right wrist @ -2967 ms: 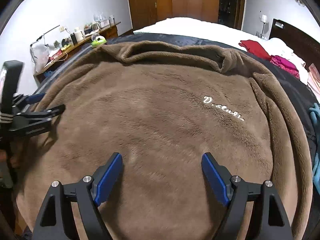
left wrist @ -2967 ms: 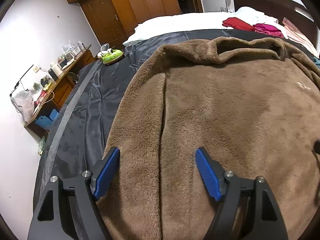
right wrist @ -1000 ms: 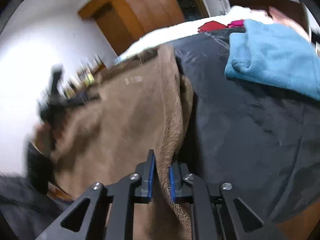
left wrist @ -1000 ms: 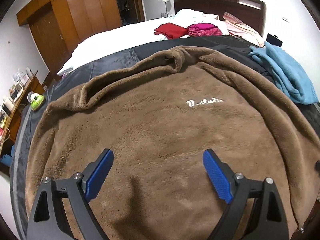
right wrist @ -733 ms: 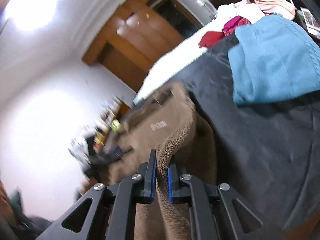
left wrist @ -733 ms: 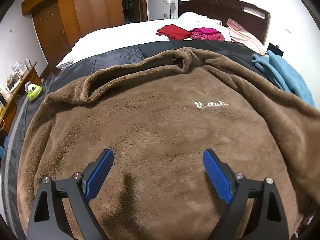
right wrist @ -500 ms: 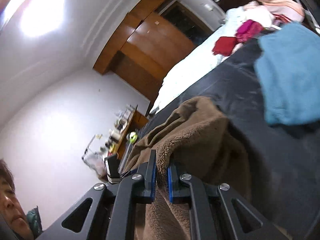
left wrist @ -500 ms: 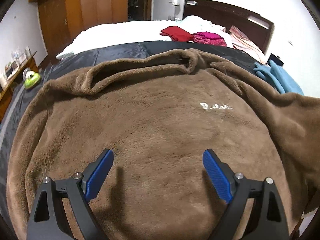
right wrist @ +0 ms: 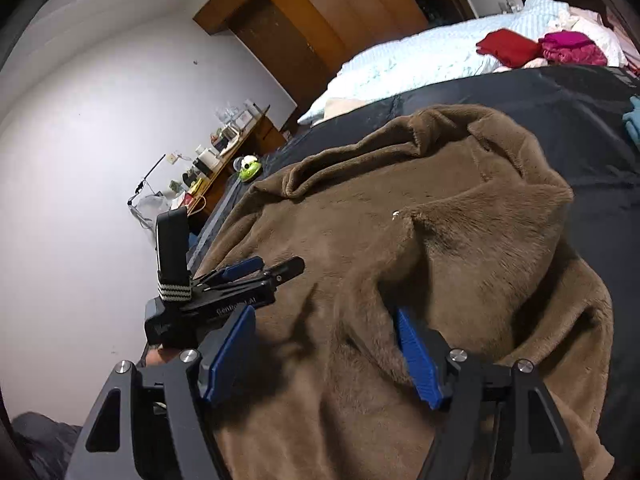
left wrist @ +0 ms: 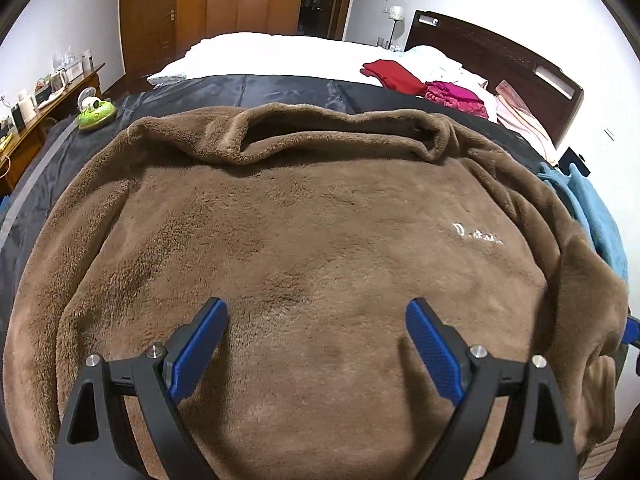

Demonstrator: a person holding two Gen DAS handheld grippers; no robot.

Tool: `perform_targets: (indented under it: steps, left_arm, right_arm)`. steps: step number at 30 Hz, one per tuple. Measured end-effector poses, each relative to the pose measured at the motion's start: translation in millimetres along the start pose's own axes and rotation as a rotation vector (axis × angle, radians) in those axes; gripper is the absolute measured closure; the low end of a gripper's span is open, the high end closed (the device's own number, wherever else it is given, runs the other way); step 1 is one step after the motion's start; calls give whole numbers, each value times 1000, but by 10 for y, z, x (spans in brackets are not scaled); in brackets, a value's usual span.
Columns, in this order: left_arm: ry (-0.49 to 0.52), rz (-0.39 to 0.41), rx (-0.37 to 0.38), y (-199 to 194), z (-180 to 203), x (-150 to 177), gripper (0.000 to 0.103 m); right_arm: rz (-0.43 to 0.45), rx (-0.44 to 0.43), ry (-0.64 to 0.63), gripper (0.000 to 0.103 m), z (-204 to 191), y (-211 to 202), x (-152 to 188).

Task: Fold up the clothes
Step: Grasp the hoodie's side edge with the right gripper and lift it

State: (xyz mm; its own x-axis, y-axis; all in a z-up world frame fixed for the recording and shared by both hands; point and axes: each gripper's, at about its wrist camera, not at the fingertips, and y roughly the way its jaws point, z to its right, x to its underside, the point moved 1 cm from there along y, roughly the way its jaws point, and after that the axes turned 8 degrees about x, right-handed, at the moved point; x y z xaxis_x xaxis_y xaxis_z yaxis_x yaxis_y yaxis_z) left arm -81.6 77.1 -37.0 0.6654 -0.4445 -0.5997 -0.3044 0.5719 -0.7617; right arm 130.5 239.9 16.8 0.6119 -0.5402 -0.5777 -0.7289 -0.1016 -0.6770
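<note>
A brown fleece sweatshirt [left wrist: 304, 240] lies spread on the dark bed cover, collar at the far side, white lettering [left wrist: 476, 234] on its chest. Its right sleeve [right wrist: 492, 248] is folded inward over the body. My left gripper [left wrist: 316, 340] is open and empty just above the sweatshirt's lower middle. It also shows in the right wrist view [right wrist: 256, 268]. My right gripper [right wrist: 324, 340] is open above the sweatshirt's lower right part, its right finger against the folded sleeve.
A blue garment [left wrist: 592, 216] lies to the right of the sweatshirt. Red [left wrist: 390, 74] and pink [left wrist: 456, 98] clothes sit by the headboard. A green toy [left wrist: 96, 114] lies at the far left. A cluttered desk [right wrist: 224, 148] stands along the left wall.
My right gripper carried the sleeve edge inward over the body, then opened and let it go. The left gripper stayed open, its view shifting slightly.
</note>
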Motion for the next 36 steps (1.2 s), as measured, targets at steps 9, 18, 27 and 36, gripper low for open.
perform_targets:
  steps: [9, 18, 27, 36]
  left_arm:
    - [7, -1, -28, 25, 10, 15, 10]
    - [-12, -6, -52, 59, -58, 24, 10]
    - [-4, -19, -62, 97, -43, 38, 10]
    - [-4, -27, -69, 125, -45, 45, 10]
  right_arm:
    - [163, 139, 301, 30, 1008, -971, 714]
    - [124, 109, 432, 53, 1384, -973, 1259]
    - [103, 144, 362, 68, 1303, -767, 1198]
    - [231, 152, 333, 86, 1284, -1051, 982]
